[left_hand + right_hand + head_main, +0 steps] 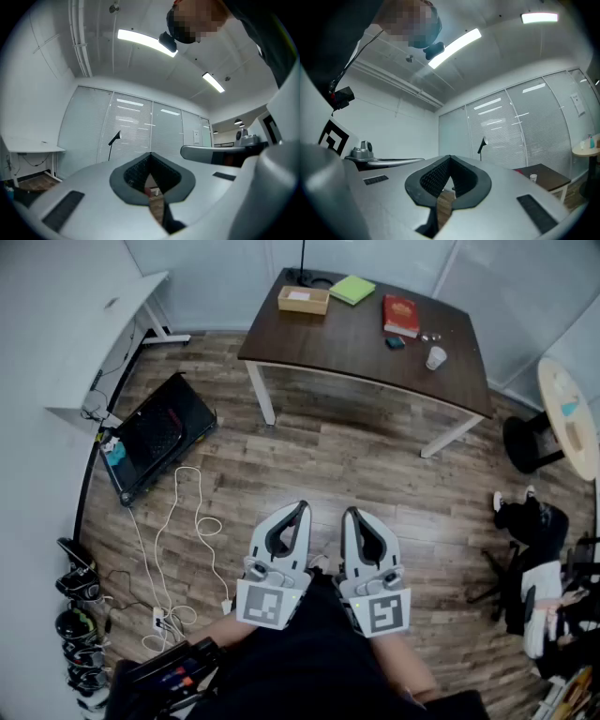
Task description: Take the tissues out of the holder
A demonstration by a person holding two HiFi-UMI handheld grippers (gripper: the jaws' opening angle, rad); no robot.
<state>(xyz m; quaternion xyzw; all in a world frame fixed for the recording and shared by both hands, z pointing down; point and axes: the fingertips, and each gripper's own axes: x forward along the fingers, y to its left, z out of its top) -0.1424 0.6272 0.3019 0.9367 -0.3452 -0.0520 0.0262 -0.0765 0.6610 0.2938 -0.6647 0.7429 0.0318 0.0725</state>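
A wooden tissue holder (303,299) with white tissue showing in its top stands at the far left of a dark brown table (356,343) across the room. Both grippers are held side by side close to the person's body, far from that table. My left gripper (302,508) has its jaws meeting at the tips with nothing between them; the left gripper view shows the tips of my left gripper (150,154) touching. My right gripper (349,514) is likewise shut and empty, and the tips of my right gripper (450,157) are together in the right gripper view.
The table also carries a green pad (352,289), a red book (400,315) and a white cup (436,357). A white desk (94,334) and a black case (155,435) stand at the left, with cables (178,540) on the wood floor. A chair (534,549) and round table (570,413) are at the right.
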